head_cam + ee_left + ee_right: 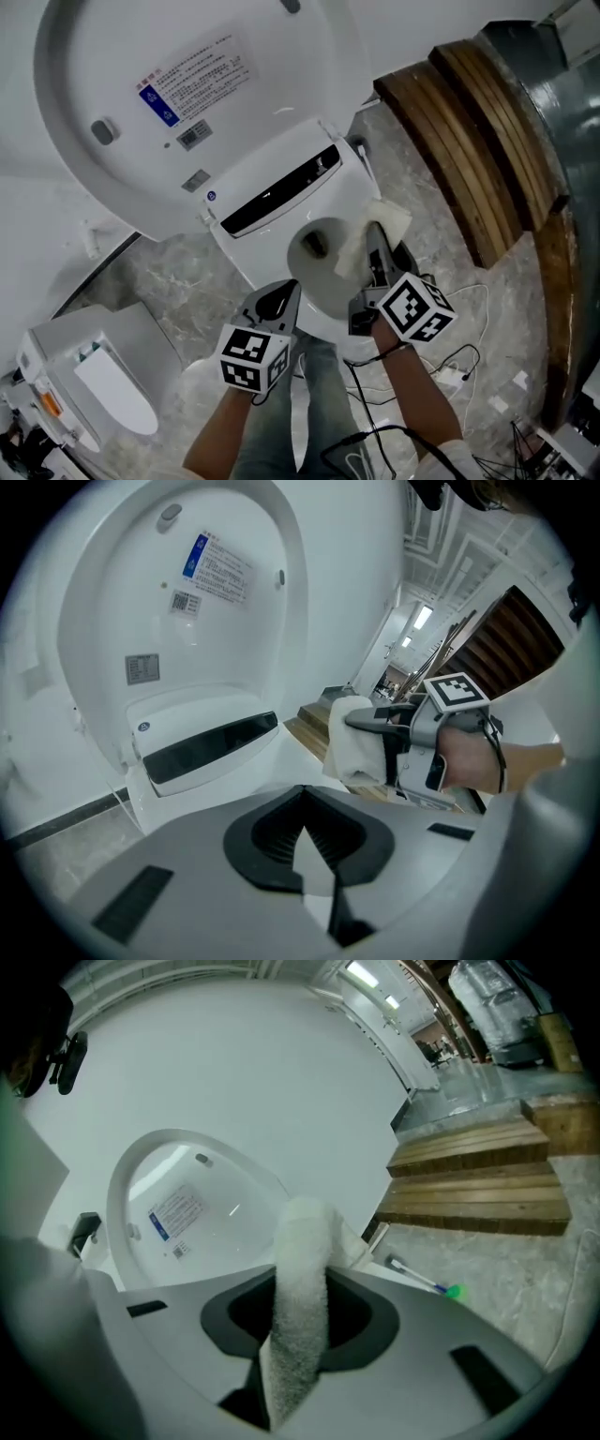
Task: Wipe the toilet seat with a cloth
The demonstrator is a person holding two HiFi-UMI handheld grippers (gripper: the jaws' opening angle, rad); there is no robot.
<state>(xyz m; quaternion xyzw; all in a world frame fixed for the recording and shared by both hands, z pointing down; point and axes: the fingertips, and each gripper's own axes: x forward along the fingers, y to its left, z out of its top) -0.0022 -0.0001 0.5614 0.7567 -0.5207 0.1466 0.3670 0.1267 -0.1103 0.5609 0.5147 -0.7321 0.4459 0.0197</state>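
Within the right hand-held gripper [298, 1335], a white cloth [305, 1241]; thick, nubbly, folded.

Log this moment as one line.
right gripper: shut on cloth, at toilet seat | left gripper: shut, empty | lid: raised

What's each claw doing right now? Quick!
Left claw: closed, holding nothing.
Right claw: closed on the white cloth.
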